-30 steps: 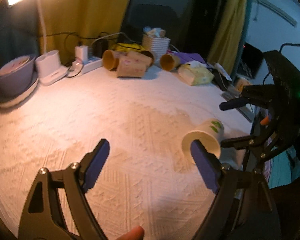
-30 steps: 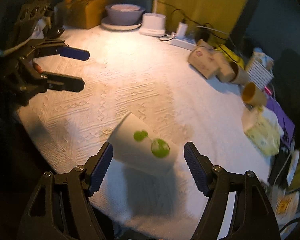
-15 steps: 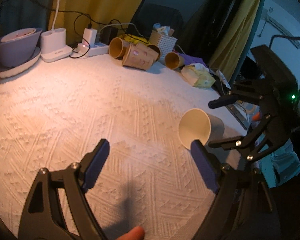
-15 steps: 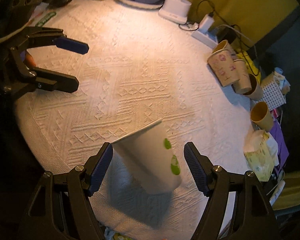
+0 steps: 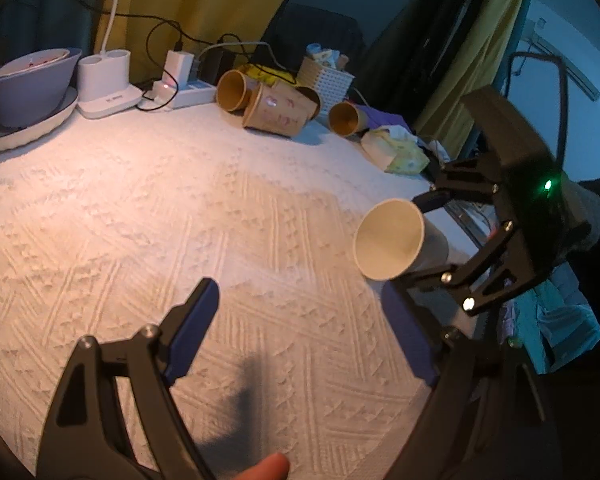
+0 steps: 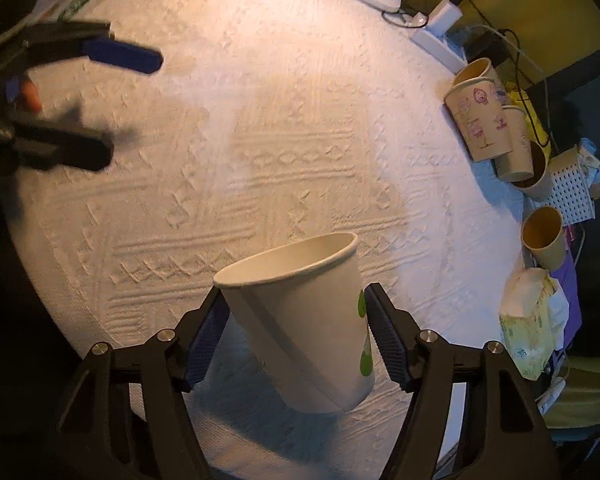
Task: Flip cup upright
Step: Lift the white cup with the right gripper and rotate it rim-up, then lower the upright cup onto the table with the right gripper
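A white paper cup (image 6: 300, 320) with green dots is held between the pads of my right gripper (image 6: 294, 334), which is shut on it. The cup is tilted, its mouth up and away from the camera, its base near the white textured tablecloth (image 6: 260, 140). In the left wrist view the cup (image 5: 392, 240) shows its open mouth toward the camera, with my right gripper (image 5: 420, 236) around it. My left gripper (image 5: 304, 328) is open and empty above the cloth; it also shows at the left in the right wrist view (image 6: 112, 100).
Several brown paper cups (image 5: 276, 108) lie at the table's far side, next to a white basket (image 5: 326, 76), a power strip (image 5: 184, 90), a white lamp base (image 5: 106, 84) and a grey bowl (image 5: 30, 84). A tissue pack (image 5: 396, 152) lies at the right edge.
My right gripper closed on the cup, lifted it off its side and turned it so the mouth points upward. My left gripper stayed open, shifting a little.
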`<state>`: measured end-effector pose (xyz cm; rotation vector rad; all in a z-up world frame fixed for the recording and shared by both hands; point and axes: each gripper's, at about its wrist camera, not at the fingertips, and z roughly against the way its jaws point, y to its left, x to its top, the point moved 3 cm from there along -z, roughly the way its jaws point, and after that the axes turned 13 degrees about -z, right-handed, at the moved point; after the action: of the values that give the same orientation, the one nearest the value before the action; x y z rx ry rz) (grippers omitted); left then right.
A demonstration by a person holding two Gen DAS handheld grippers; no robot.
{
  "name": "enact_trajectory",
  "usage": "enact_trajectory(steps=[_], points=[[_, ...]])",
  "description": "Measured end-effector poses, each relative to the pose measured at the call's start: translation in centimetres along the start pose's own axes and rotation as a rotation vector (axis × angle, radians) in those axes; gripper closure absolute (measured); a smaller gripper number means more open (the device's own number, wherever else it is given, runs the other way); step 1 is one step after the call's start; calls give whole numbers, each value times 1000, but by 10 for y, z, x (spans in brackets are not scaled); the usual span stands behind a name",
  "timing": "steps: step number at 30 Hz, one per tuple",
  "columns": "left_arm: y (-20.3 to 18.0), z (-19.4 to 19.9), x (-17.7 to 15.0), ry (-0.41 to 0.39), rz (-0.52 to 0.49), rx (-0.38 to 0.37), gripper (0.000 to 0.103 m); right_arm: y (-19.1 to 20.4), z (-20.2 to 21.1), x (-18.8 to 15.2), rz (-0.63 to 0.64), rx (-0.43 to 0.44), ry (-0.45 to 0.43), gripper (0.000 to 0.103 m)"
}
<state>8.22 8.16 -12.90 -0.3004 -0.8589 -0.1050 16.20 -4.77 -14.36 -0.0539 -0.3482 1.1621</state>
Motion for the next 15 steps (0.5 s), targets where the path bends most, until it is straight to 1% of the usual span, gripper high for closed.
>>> enact_trajectory(steps=[4, 9, 10, 13, 15], points=[[2, 2, 8, -7, 5, 22, 19, -14, 9, 10, -87, 13, -75, 32], [5, 2, 20, -8, 10, 50, 19, -40, 18, 25, -290, 60, -221, 32], [5, 2, 22, -9, 7, 53, 19, -47, 18, 27, -353, 78, -260, 32], [4, 2, 29, -8, 1, 59, 19, -61, 17, 31, -477, 132, -332, 32], [4, 0, 33, -5, -4, 63, 19, -65, 17, 31, -535, 153, -374, 32]])
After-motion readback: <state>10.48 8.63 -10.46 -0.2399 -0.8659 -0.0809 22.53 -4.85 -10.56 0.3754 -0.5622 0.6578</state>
